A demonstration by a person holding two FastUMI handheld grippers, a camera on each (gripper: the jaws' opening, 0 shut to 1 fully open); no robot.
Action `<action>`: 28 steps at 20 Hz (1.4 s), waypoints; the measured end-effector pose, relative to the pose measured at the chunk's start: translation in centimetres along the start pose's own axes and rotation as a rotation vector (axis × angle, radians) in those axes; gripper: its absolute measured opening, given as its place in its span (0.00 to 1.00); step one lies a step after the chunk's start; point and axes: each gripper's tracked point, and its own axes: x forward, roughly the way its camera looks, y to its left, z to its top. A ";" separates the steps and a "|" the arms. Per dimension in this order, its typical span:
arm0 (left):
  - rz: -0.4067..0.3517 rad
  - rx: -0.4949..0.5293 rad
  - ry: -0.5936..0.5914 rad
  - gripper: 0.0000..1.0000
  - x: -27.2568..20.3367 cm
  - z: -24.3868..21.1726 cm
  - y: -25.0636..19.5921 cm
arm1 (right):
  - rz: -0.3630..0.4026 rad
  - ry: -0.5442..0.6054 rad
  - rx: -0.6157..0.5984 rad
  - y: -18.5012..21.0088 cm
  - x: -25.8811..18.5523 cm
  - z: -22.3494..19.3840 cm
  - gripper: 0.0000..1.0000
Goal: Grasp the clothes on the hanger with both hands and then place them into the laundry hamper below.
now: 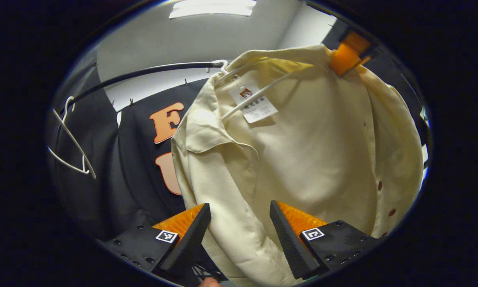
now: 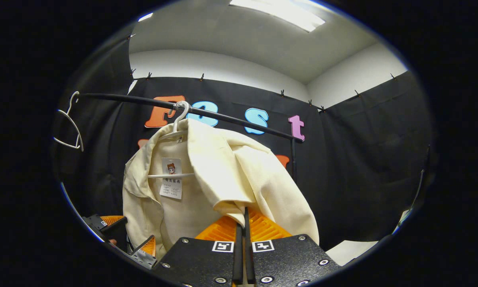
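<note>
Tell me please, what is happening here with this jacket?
A person works two handheld grippers on a cream jacket hanging from a white hanger on a black rail. The right gripper is shut on the jacket's front edge. The left gripper is open, fingers either side of the other front panel.

- The shirt (image 2: 207, 179) hangs on a hanger (image 2: 179, 115) hooked over the rail (image 2: 231, 119).
- A bare hanger (image 2: 69, 127) hangs from the rail's left end, well apart from the shirt.
- The right gripper (image 2: 241, 223) sits at the shirt's lower front edge.
- The left gripper (image 1: 239, 235) straddles a fold of the shirt, low on its left side.
</note>
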 end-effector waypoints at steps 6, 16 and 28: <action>0.087 -0.027 0.102 0.97 3.1 -3.6 0.5 | 0.017 -0.002 -0.014 0.4 0.2 0.2 0.02; 0.066 -0.160 0.164 0.10 4.6 -3.8 5.2 | 0.014 -0.008 -0.013 -0.2 0.4 0.3 0.02; 0.332 -0.122 0.023 0.07 2.5 4.6 21.9 | -0.062 -0.134 -0.123 -4.5 0.2 6.8 0.00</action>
